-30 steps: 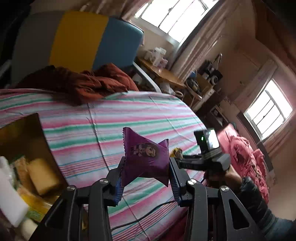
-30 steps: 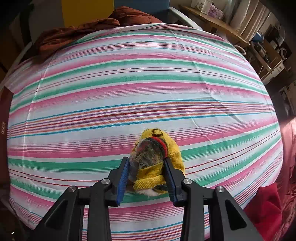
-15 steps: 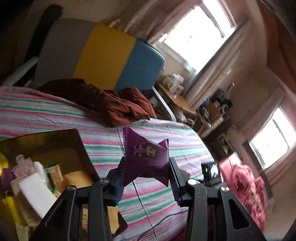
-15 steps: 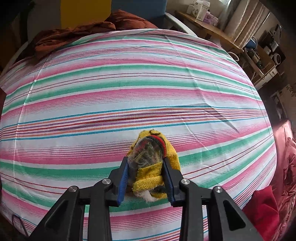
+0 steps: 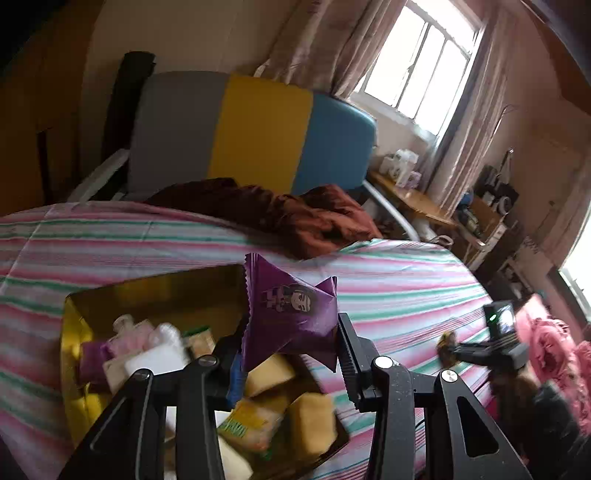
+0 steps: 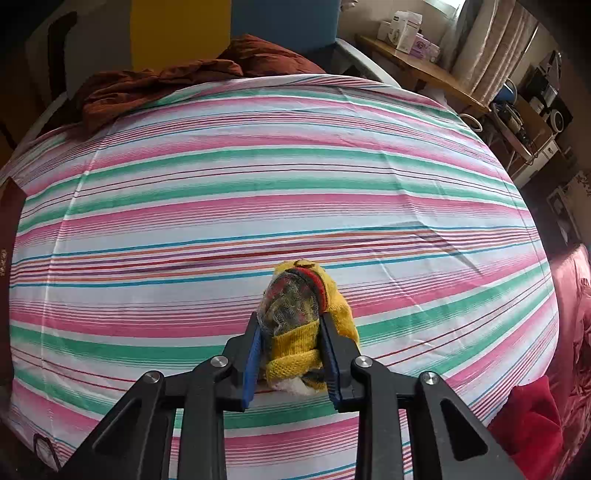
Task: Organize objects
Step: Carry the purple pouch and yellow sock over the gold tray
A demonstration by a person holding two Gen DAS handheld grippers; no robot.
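Packet (image 5: 291, 317), purple, sits clenched in the left gripper (image 5: 291, 347) above the gold box (image 5: 74, 332) of sundries, seemingly poised for dropping in, while the right gripper (image 6: 290, 341) pinches a yellow toy (image 6: 303, 325) over the striped sheet (image 6: 258, 184).

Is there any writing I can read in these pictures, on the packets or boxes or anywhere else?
None reads clearly.
Purple packet in the left gripper: a cartoon face and blocky print, too blurred to read.
Yellow packet in the gold box: green lettering, blurred.
Boxes on the shelf: print too small.
Yellow toy in the right gripper: no writing visible.
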